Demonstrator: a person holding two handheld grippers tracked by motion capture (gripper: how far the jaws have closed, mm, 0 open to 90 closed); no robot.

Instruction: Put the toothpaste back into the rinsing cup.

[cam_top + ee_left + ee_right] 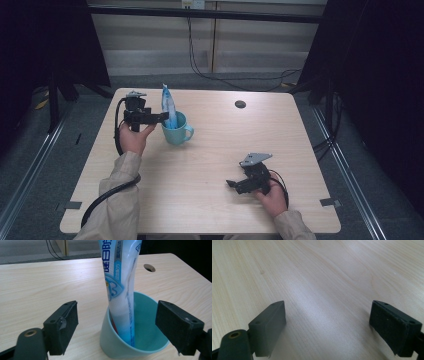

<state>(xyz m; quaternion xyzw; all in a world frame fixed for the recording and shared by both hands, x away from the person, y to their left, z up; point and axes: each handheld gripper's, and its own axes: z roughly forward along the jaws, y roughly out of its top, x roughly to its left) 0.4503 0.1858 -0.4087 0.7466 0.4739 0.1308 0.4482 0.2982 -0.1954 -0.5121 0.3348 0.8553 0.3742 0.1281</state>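
Left gripper view, tube point(120, 290) top cropped (cup point(140, 340) too)

Teal cup point(140, 340) holds blue-and-white tube point(120, 277).

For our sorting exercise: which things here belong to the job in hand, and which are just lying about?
In the job:
- tube, standing in the cup
- cup
- left tongs, open around the cup

Lying about:
- right tongs, open over bare table
- hole in the tabletop
- cables on the floor behind
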